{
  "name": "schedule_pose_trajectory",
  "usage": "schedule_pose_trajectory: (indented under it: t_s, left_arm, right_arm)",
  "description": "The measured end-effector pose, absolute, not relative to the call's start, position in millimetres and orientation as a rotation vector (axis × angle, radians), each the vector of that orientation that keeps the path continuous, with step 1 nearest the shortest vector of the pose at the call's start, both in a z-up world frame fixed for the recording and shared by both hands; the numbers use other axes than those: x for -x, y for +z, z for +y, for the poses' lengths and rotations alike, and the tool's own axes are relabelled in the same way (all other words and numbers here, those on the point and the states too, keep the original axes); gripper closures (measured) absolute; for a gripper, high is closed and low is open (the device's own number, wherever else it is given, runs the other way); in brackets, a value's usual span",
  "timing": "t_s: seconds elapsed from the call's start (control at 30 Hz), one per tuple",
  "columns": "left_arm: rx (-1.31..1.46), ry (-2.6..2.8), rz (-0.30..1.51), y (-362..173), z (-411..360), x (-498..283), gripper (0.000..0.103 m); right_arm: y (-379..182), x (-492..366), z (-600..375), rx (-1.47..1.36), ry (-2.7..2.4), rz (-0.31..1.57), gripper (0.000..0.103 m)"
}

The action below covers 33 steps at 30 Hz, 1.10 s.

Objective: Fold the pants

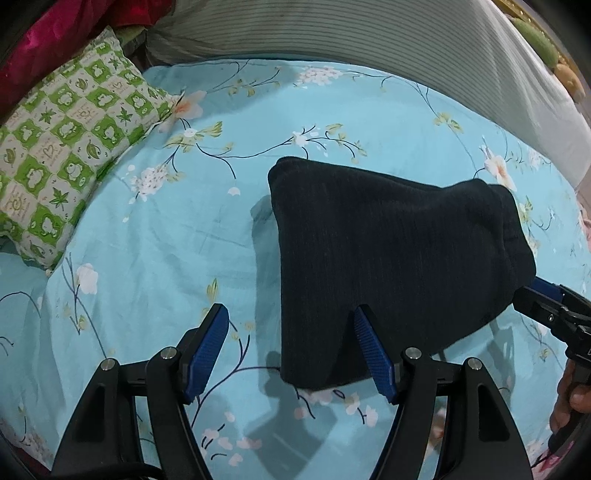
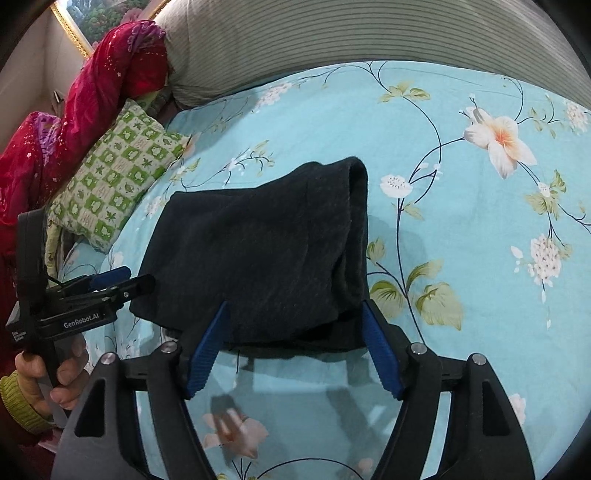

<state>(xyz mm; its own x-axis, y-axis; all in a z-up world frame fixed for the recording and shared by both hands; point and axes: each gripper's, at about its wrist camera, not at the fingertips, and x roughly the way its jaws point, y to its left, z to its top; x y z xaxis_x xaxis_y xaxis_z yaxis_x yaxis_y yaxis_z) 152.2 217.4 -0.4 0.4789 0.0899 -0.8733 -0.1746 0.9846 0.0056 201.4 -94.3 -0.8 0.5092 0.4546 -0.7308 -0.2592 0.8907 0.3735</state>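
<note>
The dark navy pants (image 1: 388,251) lie folded into a compact bundle on the light blue floral bedsheet (image 1: 147,229); they also show in the right wrist view (image 2: 266,251). My left gripper (image 1: 291,314) is open, its fingers just above the sheet at the bundle's near left edge, holding nothing. My right gripper (image 2: 295,310) is open at the bundle's near edge, its fingers apart over the cloth, not clamped on it. The right gripper also shows at the right edge of the left wrist view (image 1: 546,299), and the left gripper at the left of the right wrist view (image 2: 122,280).
A green and white checked pillow (image 1: 62,147) lies at the left. A grey striped bolster (image 1: 332,33) runs along the back. Red sequinned cloth (image 2: 92,110) is heaped at the far left. The bedsheet (image 2: 480,221) stretches to the right of the bundle.
</note>
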Motion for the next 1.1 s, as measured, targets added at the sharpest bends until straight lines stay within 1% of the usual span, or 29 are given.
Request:
schedule_pose_trajectory:
  t_s: [0.17, 0.3, 0.43, 0.53, 0.6, 0.77, 0.8, 0.9, 1.0, 1.1]
  left_arm:
    - [0.038, 0.195, 1.025, 1.6, 208.2, -140.7, 0.032]
    - [0.005, 0.216, 1.005, 3.7, 203.2, -133.5, 0.032]
    - [-0.019, 0.23, 0.992, 5.0, 198.7, -126.5, 0.032]
    - [-0.032, 0.24, 0.981, 5.3, 196.0, -121.8, 0.029]
    - [-0.036, 0.241, 0.976, 5.2, 194.3, -118.9, 0.024]
    - [-0.049, 0.236, 0.954, 5.6, 189.7, -112.6, 0.022]
    - [-0.055, 0.234, 0.947, 5.7, 188.5, -111.2, 0.022]
    - [-0.07, 0.222, 0.931, 5.4, 182.7, -106.4, 0.021]
    - [-0.082, 0.224, 0.911, 4.4, 177.6, -101.8, 0.021]
    - [-0.076, 0.229, 0.905, 2.0, 175.1, -98.2, 0.02]
  right_arm:
    - [-1.0, -192.2, -87.7, -0.185, 0.448, 0.922, 0.028]
    - [1.0, -181.8, -80.4, -0.153, 0.47, 0.874, 0.021]
    - [0.6, -173.1, -71.5, -0.077, 0.467, 0.851, 0.019]
    - [-0.5, -167.3, -68.8, -0.037, 0.458, 0.834, 0.019]
    - [-1.0, -165.0, -69.3, -0.03, 0.457, 0.827, 0.019]
    - [5.7, -155.3, -71.4, -0.017, 0.451, 0.754, 0.019]
    - [7.8, -153.0, -71.8, -0.014, 0.453, 0.732, 0.018]
    - [11.9, -146.8, -71.3, 0.017, 0.442, 0.663, 0.005]
    - [12.4, -143.5, -66.6, 0.061, 0.432, 0.631, 0.003]
    - [9.5, -145.6, -61.9, 0.085, 0.433, 0.643, 0.003]
